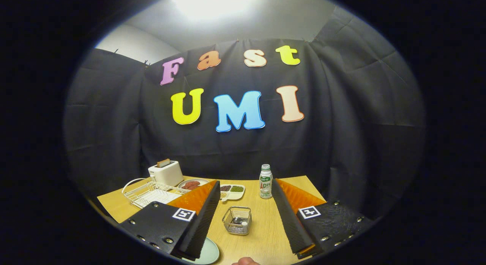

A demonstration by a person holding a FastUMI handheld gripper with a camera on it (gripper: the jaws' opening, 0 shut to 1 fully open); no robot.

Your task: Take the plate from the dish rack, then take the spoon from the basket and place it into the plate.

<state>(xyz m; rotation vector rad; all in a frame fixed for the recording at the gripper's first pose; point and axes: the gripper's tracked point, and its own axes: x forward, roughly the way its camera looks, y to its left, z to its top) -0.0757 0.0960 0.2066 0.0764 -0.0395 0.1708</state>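
We see the tongs (245, 219) spread wide and empty above the tabletop (262, 238), the basket (237, 220) between them; the spoon's direction inside is unclear.

A staged booth: black cloth wall (114, 117) behind a wooden table (262, 227) with kitchenware.

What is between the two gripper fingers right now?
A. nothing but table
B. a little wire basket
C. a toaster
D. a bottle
B: the little wire basket stands on the table in the gap between the open gripper fingers, untouched by either, while the toaster and the bottle stand farther back, beyond the fingers.
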